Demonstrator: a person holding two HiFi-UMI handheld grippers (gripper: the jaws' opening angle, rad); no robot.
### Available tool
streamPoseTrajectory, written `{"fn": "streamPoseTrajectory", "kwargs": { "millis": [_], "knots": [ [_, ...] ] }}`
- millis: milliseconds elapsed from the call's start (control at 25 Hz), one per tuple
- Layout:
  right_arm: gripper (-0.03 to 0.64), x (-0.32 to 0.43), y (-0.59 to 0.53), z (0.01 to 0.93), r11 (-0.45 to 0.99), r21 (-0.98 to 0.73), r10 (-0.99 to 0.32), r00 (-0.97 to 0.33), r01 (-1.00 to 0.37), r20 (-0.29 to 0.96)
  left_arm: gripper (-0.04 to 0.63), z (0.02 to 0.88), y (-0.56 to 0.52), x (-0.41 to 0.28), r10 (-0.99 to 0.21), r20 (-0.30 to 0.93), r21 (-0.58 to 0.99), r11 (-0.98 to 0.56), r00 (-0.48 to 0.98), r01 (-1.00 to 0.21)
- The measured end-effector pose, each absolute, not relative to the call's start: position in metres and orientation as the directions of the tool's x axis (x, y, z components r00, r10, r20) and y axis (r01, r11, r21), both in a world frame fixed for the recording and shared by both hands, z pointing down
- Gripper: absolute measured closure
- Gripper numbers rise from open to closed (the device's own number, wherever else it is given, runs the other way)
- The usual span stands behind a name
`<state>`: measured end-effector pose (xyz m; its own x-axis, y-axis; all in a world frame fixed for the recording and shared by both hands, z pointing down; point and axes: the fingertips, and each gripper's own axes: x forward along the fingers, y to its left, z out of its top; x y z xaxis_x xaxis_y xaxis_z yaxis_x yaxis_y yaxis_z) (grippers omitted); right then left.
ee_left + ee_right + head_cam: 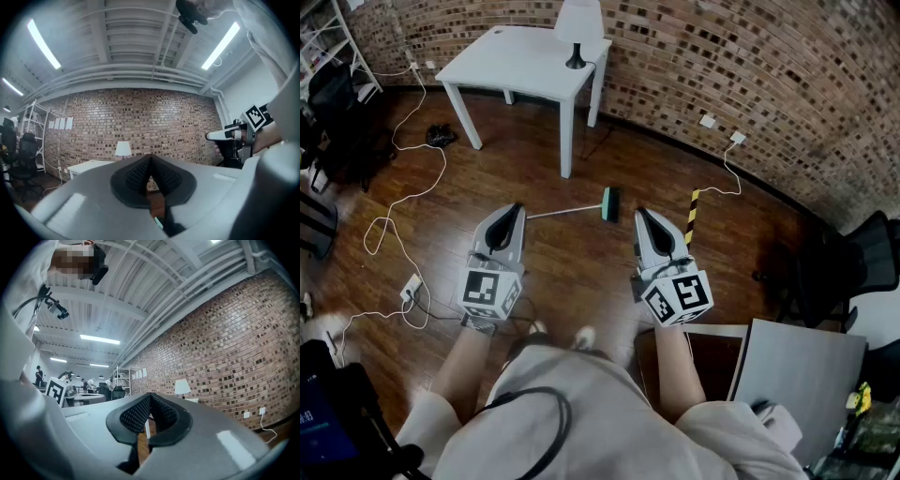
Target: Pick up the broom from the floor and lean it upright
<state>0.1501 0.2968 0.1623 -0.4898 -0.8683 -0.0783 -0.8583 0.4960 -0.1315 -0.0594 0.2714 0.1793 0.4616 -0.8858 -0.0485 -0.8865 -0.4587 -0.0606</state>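
The broom with a green head and thin silver handle lies flat on the dark wooden floor, just ahead of both grippers. The left gripper and the right gripper hover level, fingers closed on nothing. A white counter stands beyond.

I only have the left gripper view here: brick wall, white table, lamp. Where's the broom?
Observer: The broom lies flat on the floor, ahead, between the left gripper and the right gripper.
Operator: Which way does the handle run?
Observer: The handle runs leftward from the green head and ends close to the left gripper's tip.
Operator: Right gripper free?
Observer: Yes, its jaws are together with nothing between them.
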Motion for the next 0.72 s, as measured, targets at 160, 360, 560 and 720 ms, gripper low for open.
{"fn": "streamPoseTrajectory", "kwargs": {
  "millis": [160, 360, 560, 720],
  "knots": [
    [0.604, 0.167, 0.297, 0.163, 0.488, -0.122, -0.873, -0.483, -0.864, -0.065, 0.594, 0.18, 0.267, -0.04, -0.879, -0.057, -0.045, -0.471, 0.473, -0.881],
    [0.604, 0.169, 0.276, 0.171, 0.47, -0.12, -0.883, -0.467, -0.875, -0.05, 0.594, 0.181, 0.244, -0.042, -0.879, -0.062, -0.04, -0.472, 0.473, -0.881],
    [0.604, 0.172, 0.232, 0.178, 0.461, -0.117, -0.887, -0.46, -0.879, -0.039, 0.594, 0.195, 0.199, -0.046, -0.882, -0.048, -0.025, -0.467, 0.468, -0.884],
    [0.604, 0.169, 0.183, 0.181, 0.449, -0.12, -0.894, -0.447, -0.886, -0.044, 0.594, 0.202, 0.15, -0.049, -0.878, -0.043, -0.021, -0.475, 0.476, -0.88]
  ]
}}
